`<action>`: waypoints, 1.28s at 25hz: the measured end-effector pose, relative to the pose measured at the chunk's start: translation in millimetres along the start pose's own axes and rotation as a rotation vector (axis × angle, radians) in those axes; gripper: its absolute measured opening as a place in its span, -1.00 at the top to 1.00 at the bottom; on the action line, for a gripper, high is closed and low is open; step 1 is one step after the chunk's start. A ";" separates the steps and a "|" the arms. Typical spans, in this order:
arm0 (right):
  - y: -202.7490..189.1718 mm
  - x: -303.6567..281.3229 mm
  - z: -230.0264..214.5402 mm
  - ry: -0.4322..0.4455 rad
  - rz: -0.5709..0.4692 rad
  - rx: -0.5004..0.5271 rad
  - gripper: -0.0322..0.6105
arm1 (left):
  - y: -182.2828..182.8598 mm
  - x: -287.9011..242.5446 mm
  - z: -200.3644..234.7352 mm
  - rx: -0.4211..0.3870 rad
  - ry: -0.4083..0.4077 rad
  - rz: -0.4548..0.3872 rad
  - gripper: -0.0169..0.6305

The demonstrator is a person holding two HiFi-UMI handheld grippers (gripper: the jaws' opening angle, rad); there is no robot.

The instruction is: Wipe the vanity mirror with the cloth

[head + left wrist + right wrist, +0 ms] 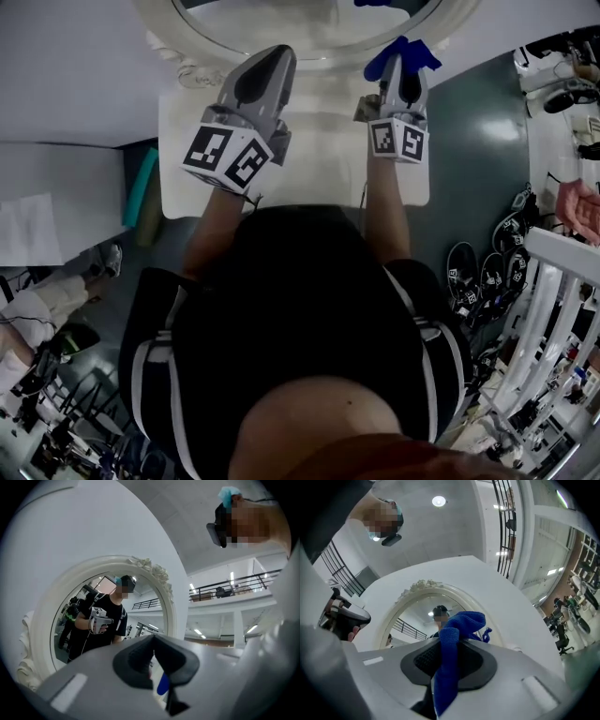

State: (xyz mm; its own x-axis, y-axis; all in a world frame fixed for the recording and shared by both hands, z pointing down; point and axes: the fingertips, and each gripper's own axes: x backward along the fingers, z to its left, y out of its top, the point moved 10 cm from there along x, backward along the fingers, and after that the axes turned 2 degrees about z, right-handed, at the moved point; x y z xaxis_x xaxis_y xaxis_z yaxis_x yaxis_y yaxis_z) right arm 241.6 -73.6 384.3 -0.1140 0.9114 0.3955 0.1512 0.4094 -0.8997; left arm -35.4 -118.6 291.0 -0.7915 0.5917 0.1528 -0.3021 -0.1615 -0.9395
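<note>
**A:** Item one: your right gripper?

**B:** Your right gripper (pixel 449 654) has its jaws clamped on a blue terry cloth (pixel 457 625). The cloth bunches up over the jaw tips and trails down below them.

**A:** Location of the cloth?

**B:** It is at the lower right rim of the oval vanity mirror in a white ornate frame (pixel 319 58), which stands at the far edge of the white tabletop (pixel 319 164). Whether the cloth touches the rim or the glass cannot be told.

**A:** Item two: your left gripper?

**B:** Your left gripper (pixel 153 641) has its jaws drawn together to a thin slit, with nothing gripped at the tips. A small blue sliver (pixel 162 684) shows low in the slit, and what it is cannot be told. The gripper points at the mirror's lower left rim, over the tabletop's far left part and well apart from your right gripper.
</note>
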 end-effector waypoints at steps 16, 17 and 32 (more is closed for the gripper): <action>-70.8 0.9 -32.6 -0.114 0.098 -0.103 0.66 | -27.7 -19.8 2.1 -0.028 0.019 0.058 0.91; -75.3 0.8 -37.8 -0.119 0.106 -0.111 0.66 | -32.7 -24.4 1.4 -0.028 0.021 0.063 0.91; -131.4 -25.8 -63.7 -0.124 0.134 -0.163 0.66 | -83.7 -61.9 17.6 -0.020 0.085 0.139 0.91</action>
State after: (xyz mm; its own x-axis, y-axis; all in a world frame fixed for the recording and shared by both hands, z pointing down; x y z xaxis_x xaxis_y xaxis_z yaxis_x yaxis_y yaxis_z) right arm 287.3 -148.2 504.1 -0.2004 0.9500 0.2395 0.3289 0.2955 -0.8970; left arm 29.5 -155.6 365.5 -0.7771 0.6294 -0.0047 -0.1815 -0.2313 -0.9558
